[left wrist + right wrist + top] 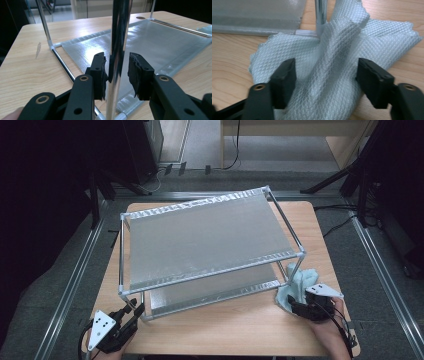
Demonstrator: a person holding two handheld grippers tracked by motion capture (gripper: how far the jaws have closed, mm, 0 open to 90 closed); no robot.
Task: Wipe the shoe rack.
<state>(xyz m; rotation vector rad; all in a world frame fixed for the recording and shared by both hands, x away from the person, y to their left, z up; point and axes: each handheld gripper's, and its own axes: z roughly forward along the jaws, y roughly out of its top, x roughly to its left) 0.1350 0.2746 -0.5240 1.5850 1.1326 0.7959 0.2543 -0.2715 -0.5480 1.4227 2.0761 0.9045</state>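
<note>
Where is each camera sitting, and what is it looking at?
High view: sits above the person's side, looking forward and down on the light wooden table and the two-tier metal-framed rack; both forearms and grippers enter from the bottom.
Left gripper view: rides the left gripper, looking along its black jaws, open around the rack's shiny upright metal post.
Right gripper view: rides the right gripper, jaws open over the pale blue waffle-weave cloth.
Shared: the high and right gripper views both show the cloth at the rack's corner.

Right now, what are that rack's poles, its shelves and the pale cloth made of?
Poles: likely polished metal, mirror-bright with dark reflections. Shelves: seemingly grey woven or plastic sheeting, faintly glossy, seamed at the edges. Cloth: soft pale-green textile, probably microfibre, with a diamond waffle weave and folds.
</note>
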